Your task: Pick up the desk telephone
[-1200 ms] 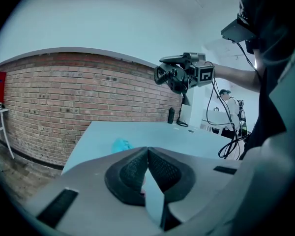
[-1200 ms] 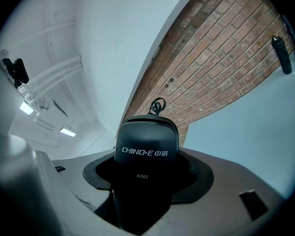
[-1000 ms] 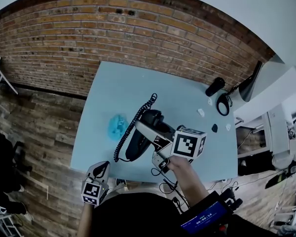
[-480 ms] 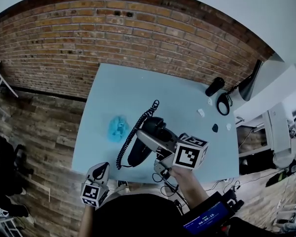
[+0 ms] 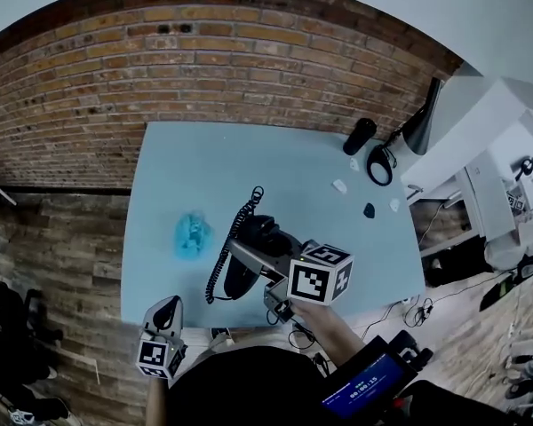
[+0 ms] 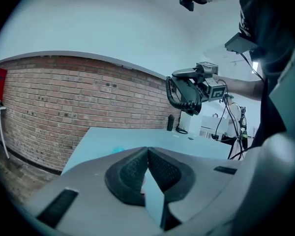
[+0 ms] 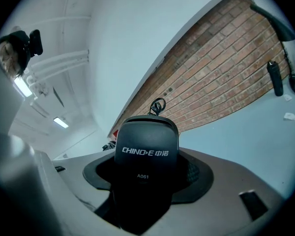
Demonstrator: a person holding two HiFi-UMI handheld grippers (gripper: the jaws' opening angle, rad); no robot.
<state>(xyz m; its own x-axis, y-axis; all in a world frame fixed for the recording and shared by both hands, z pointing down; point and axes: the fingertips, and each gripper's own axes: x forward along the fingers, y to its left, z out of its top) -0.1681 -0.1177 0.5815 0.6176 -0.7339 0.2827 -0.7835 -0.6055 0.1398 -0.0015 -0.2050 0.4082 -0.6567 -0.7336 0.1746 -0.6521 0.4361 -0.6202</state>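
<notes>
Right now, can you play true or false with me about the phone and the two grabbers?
1. The right gripper is clamped on the black telephone. True.
2. The left gripper is holding something too. False: its jaws are together with nothing between them.
3. The telephone is resting on the table. False: it is lifted up in the air above the table.
4. A blue thing lies on the table, to the left of the telephone in the head view. True.
5. The black bottle lies flat in the middle of the table. False: it stands upright near the far right corner.
</notes>
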